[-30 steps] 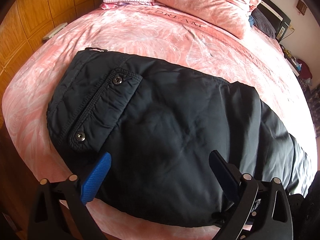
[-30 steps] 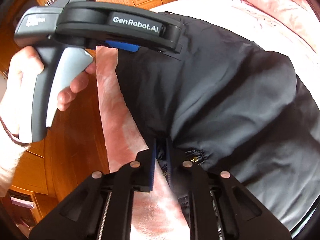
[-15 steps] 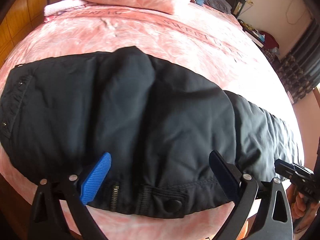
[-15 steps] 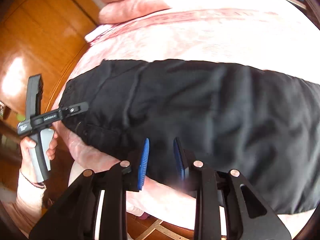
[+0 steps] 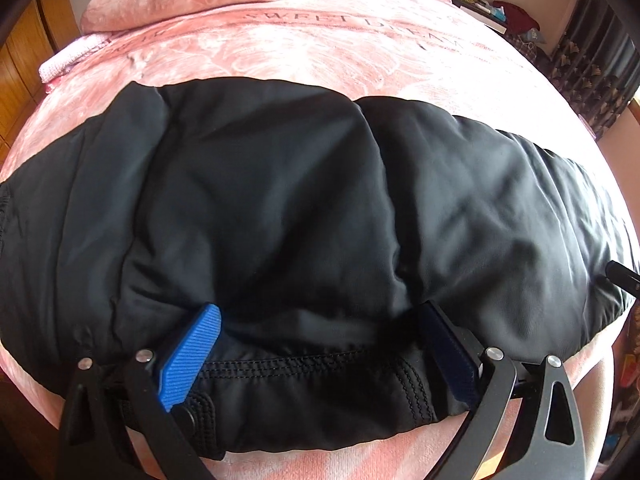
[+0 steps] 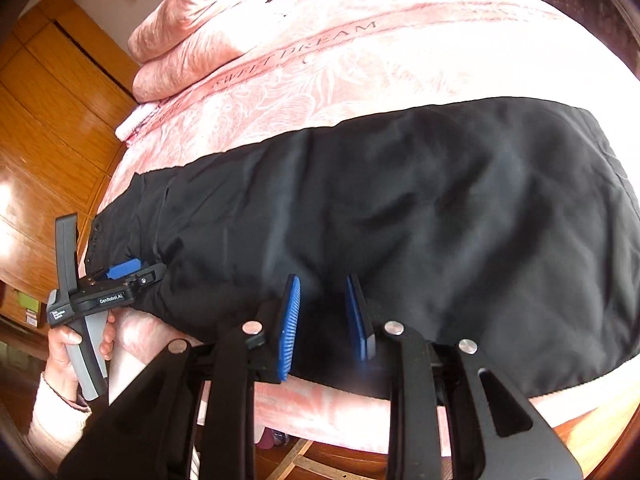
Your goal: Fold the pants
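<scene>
Black padded pants (image 5: 304, 208) lie folded lengthwise across the near edge of a pink bed, also in the right wrist view (image 6: 400, 208). My left gripper (image 5: 320, 352) is open wide, its blue pads straddling the stitched waistband at the near edge; it also shows in the right wrist view (image 6: 120, 276) at the pants' left end. My right gripper (image 6: 322, 316) is open a little, its pads just over the pants' near edge with no cloth between them. Its tip (image 5: 620, 274) shows at the far right in the left wrist view.
The pink bedspread (image 5: 320, 48) reads "SWEET DREAM". Pink pillows (image 6: 208, 20) are stacked at the head. A wooden wardrobe (image 6: 48, 120) stands along the left side. Clutter and a dark curtain (image 5: 592, 68) lie beyond the bed's far right.
My right gripper let go of the pants' edge, opened and drew to the right along them. My left gripper swung from the pocket end to the waistband and stays open.
</scene>
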